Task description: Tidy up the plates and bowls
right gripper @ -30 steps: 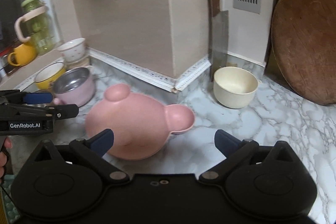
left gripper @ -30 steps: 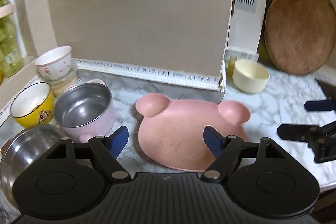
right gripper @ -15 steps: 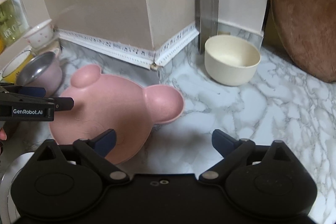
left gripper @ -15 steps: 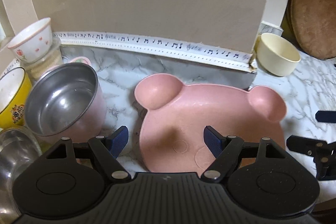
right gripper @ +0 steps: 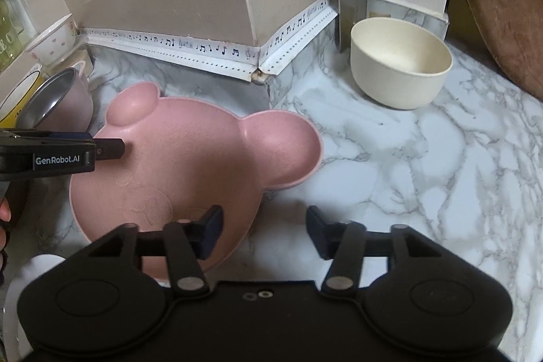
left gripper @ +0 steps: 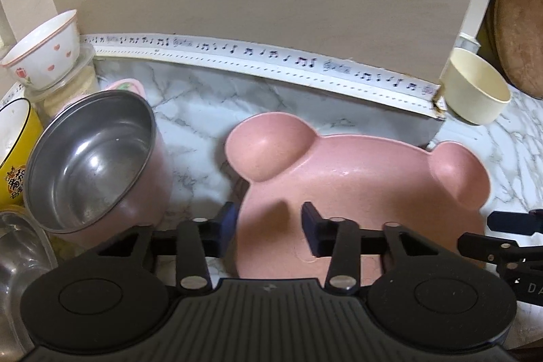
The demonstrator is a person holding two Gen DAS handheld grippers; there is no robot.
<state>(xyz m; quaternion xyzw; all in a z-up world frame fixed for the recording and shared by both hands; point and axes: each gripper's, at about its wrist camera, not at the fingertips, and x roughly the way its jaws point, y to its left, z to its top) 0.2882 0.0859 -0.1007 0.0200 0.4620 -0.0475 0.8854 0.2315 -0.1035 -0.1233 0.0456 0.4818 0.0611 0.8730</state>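
left gripper [left gripper: 268, 228]: closing astride plate [left gripper: 359, 192] left rim, lower centre, not yet pinching | right gripper [right gripper: 264, 234]: closing astride plate right rim, lower centre, not pinching

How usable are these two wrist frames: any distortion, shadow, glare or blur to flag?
Left wrist: fisheye bends the music-note trim into an arc; the left gripper shadows the pink bear plate; highlights glint inside the steel-lined pink bowl.
Right wrist: the wall corner bows; the plate's face is readable; the cream bowl is sharp; the left edge is soft and dim.
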